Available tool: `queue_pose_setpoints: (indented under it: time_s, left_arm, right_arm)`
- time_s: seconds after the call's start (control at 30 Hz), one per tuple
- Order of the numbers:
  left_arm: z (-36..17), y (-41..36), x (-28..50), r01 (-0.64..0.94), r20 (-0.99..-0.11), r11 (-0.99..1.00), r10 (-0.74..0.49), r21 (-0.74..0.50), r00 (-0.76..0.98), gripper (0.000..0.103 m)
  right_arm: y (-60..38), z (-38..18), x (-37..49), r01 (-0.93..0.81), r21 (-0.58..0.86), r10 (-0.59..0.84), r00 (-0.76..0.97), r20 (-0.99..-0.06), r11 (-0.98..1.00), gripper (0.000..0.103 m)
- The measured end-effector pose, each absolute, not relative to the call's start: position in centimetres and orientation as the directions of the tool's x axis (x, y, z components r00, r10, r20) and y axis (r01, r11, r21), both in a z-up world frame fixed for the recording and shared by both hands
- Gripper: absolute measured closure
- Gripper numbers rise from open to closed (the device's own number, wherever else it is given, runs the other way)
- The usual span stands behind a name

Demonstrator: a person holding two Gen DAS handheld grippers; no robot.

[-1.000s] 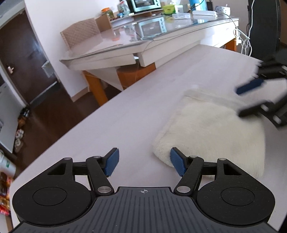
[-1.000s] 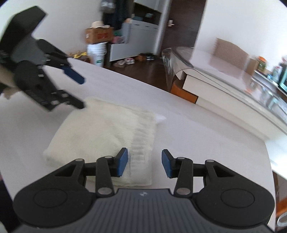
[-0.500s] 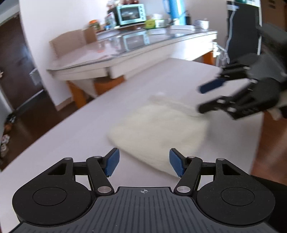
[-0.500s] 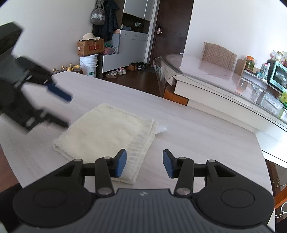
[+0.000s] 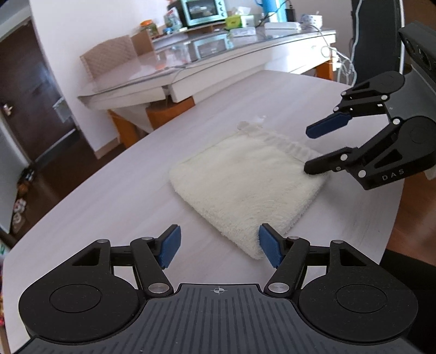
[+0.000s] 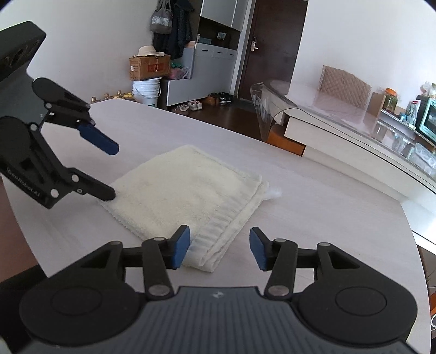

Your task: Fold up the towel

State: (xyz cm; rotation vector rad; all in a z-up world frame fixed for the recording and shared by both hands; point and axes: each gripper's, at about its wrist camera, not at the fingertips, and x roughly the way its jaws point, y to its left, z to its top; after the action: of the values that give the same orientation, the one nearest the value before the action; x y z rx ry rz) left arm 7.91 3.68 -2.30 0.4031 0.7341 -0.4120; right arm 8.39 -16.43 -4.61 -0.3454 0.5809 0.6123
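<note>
**On the table, a folded towel with an open gripper at each end**

At one corner of the towel (image 5: pixel 245 185): left gripper (image 5: pixel 218 242), jaws wide apart, nothing held. Blue pads (image 5: pixel 170 246) on either side of that corner, one close beside the fluffy edge, the other over bare table. No squeeze on the cloth.

At the opposite corner of the towel: right gripper (image 6: pixel 218 246), jaws about half open and opening more. Striped end of the towel partly between the pads, one pad right at the edge, the other off to the side. Not pinched. Seen from the left wrist, lower finger tip down at the towel's edge; touching or just above, hard to tell.

Towel itself: cream white, soft, folded into a thick square, flat on the pale table (image 5: pixel 109 204), near the table's round edge. Small white tag poking out at the far corner.

Beyond the towel: second table (image 5: pixel 190 68) with a shiny glass top, well apart. Padded chair (image 5: pixel 109 60) behind that, and a toaster oven (image 5: pixel 203 12) farther back.

Far from the towel on the other side: white bucket (image 6: pixel 145 92), cardboard box (image 6: pixel 148 68) on top, shoes (image 6: pixel 190 106) on the dark floor.
</note>
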Motion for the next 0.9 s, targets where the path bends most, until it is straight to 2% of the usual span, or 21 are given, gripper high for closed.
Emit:
queue_pose_setpoints:
  time_s: [0.1, 0.13, 0.17, 0.27, 0.4, 0.47, 0.57, 0.7, 0.77, 0.9]
  left_arm:
    - [-2.2, 3.7, 7.6, 0.423, -0.700, 0.891, -0.195, 0.167, 0.687, 0.032]
    - [-2.2, 3.8, 7.4, 0.399, -0.698, 0.904, -0.186, 0.155, 0.691, 0.027]
    - [-2.2, 3.9, 7.3, 0.382, -0.696, 0.912, -0.178, 0.148, 0.696, 0.022]
    - [-2.3, 3.9, 6.8, 0.323, -0.684, 0.938, -0.152, 0.129, 0.713, 0.020]
    - [-2.0, 3.9, 5.9, 0.293, -0.673, 0.950, -0.150, 0.104, 0.724, 0.010]
    - [-1.8, 3.7, 5.1, 0.287, -0.664, 0.953, -0.151, 0.101, 0.732, 0.010]
    - [-1.5, 3.7, 4.4, 0.273, -0.656, 0.958, -0.153, 0.083, 0.739, 0.008]
    - [-1.1, 3.8, 3.5, 0.248, -0.643, 0.967, -0.159, 0.051, 0.749, 0.004]
    - [-1.0, 3.9, 3.2, 0.223, -0.637, 0.974, -0.154, 0.029, 0.755, 0.000]
    - [-0.8, 4.2, 2.5, 0.185, -0.615, 0.983, -0.137, 0.014, 0.776, 0.000]
  right_arm:
    - [-16.8, -4.3, 8.4, -0.602, -0.095, 0.439, 0.673, -0.595, 0.793, 0.050]
    - [-17.0, -4.1, 8.4, -0.592, -0.079, 0.440, 0.674, -0.593, 0.802, 0.050]
    - [-17.0, -4.0, 8.4, -0.585, -0.071, 0.438, 0.677, -0.591, 0.808, 0.047]
    - [-17.2, -3.8, 7.9, -0.565, -0.057, 0.431, 0.688, -0.584, 0.823, 0.035]
    - [-17.8, -3.6, 6.5, -0.544, -0.028, 0.430, 0.692, -0.581, 0.838, 0.032]
    - [-18.0, -3.5, 6.1, -0.533, -0.025, 0.424, 0.699, -0.576, 0.846, 0.020]
    - [-18.8, -3.3, 4.9, -0.508, -0.016, 0.412, 0.716, -0.563, 0.861, 0.013]
    - [-19.7, -2.9, 3.8, -0.478, -0.007, 0.395, 0.733, -0.554, 0.878, 0.009]
    - [-20.0, -2.8, 3.6, -0.459, -0.002, 0.383, 0.742, -0.550, 0.888, 0.000]
    - [-21.0, -2.5, 3.1, -0.409, 0.035, 0.362, 0.761, -0.539, 0.912, 0.000]
